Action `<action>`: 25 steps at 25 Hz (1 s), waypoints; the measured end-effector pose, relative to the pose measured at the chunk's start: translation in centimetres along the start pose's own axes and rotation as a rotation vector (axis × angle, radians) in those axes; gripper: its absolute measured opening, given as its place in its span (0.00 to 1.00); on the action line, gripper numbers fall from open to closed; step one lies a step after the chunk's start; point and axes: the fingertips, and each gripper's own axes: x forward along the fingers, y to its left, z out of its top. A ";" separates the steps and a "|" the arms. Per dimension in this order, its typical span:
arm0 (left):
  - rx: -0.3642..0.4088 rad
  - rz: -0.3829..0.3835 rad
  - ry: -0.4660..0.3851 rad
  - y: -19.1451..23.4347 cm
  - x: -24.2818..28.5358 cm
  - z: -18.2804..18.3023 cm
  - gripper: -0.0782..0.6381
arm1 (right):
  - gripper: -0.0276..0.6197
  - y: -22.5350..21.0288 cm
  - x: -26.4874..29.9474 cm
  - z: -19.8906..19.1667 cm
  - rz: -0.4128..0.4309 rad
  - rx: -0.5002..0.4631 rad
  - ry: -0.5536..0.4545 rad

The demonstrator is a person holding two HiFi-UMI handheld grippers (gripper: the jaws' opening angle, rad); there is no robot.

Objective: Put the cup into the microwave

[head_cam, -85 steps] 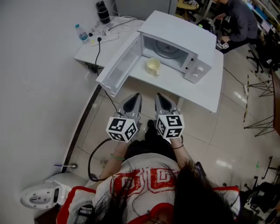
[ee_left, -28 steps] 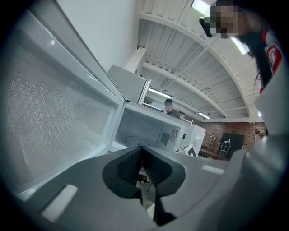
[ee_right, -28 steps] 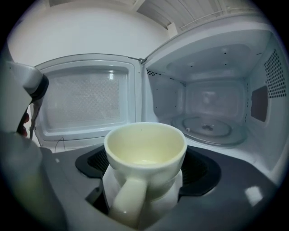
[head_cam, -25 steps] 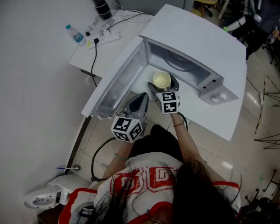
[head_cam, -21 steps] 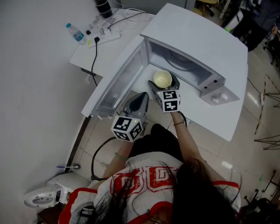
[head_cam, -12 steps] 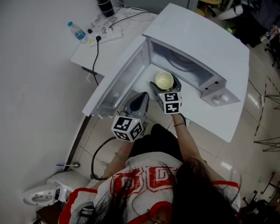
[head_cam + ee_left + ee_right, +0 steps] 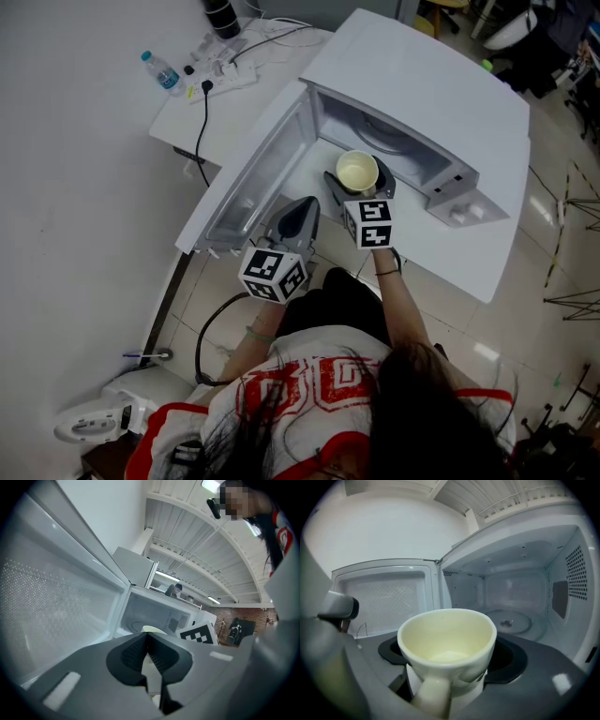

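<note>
Right hand-held gripper (image 7: 449, 667): clenched on a cream ceramic cup (image 7: 447, 639), one jaw on either side of the cup's lower body. The cup stood upright, mouth upward and handle turned back toward the gripper's camera. Its inside looked pale, with no contents that could be made out.

In the head view, the cup (image 7: 357, 172) was at the mouth of the microwave (image 7: 422, 84), just in front of the open cavity. In the right gripper view, the glass turntable (image 7: 513, 620) lay beyond the cup on the cavity floor. The pictures did not settle whether the cup's base touched anything.

Left hand-held gripper (image 7: 149, 641): jaws closed tip to tip, with nothing between them. It was held lower and nearer the person, beside the microwave door (image 7: 253, 178), which stood swung wide open to the left.

The microwave sat on a white counter (image 7: 450, 253). A second, smaller counter (image 7: 178, 112) to the left, against the wall, carried a power strip (image 7: 230, 80) and a plastic bottle (image 7: 155, 70).
</note>
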 end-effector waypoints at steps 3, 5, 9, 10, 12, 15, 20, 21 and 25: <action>0.001 -0.011 0.000 -0.4 0.4 0.1 0.11 | 0.77 -1.6 -0.1 1.2 -0.040 0.010 -0.026; 0.000 -0.017 0.000 -0.6 0.6 0.1 0.11 | 0.77 -2.8 0.1 1.8 -0.065 0.018 -0.039; 0.001 -0.026 0.002 -0.8 0.9 -0.1 0.11 | 0.77 -5.7 0.7 2.6 -0.125 0.030 -0.055; 0.002 -0.027 0.002 -0.8 0.9 -0.2 0.11 | 0.77 -6.4 0.8 2.9 -0.138 0.035 -0.061; 0.002 -0.028 0.004 -0.8 1.0 -0.4 0.11 | 0.77 -7.5 0.9 3.3 -0.159 0.044 -0.074; 0.002 -0.033 0.006 -0.7 1.3 -0.6 0.11 | 0.77 -9.0 1.4 4.0 -0.189 0.049 -0.087; 0.002 -0.041 0.012 -0.9 1.7 -1.1 0.11 | 0.77 -11.5 2.6 4.6 -0.235 0.070 -0.090; 0.003 -0.042 0.013 -0.9 1.7 -1.1 0.11 | 0.77 -11.9 2.8 4.6 -0.243 0.075 -0.090; 0.003 -0.046 0.015 -0.9 1.8 -1.2 0.11 | 0.77 -13.2 3.6 4.6 -0.268 0.087 -0.083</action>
